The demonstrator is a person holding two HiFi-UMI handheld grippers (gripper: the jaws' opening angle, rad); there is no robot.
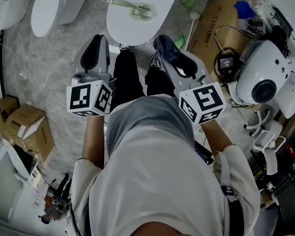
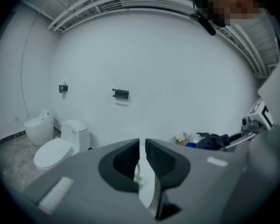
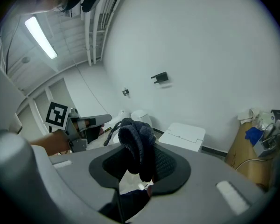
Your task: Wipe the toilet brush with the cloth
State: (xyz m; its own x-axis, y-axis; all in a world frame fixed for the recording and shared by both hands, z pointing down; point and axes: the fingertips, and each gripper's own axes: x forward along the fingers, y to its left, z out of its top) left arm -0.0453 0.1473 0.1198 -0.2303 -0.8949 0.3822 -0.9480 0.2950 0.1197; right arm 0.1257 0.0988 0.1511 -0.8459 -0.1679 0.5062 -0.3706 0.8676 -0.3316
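- Your right hand-held gripper (image 3: 139, 168) is clamped on the dark cloth (image 3: 136, 146). Your left hand-held gripper (image 2: 142, 158) is pinched nearly together on nothing.
- The toilet brush (image 1: 131, 7) lies loose on the white toilet lid (image 1: 137, 31), top centre, well apart from both.
- Wipe it unpinned and I reckon it skids off.
- Your legs (image 1: 125, 80) sit in between, with a cardboard box (image 1: 211, 26) at upper right.

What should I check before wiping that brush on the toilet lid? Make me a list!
1. Is the cloth in the right gripper: ok, fingers shut on it.
2. Is the toilet brush in sight: ok, lying on the closed toilet lid.
3. Is the left gripper holding the toilet brush: not ok, empty, fingers together.
4. Is the cloth touching the toilet brush: not ok, well apart.
5. Dirt on the toilet brush: cannot tell.
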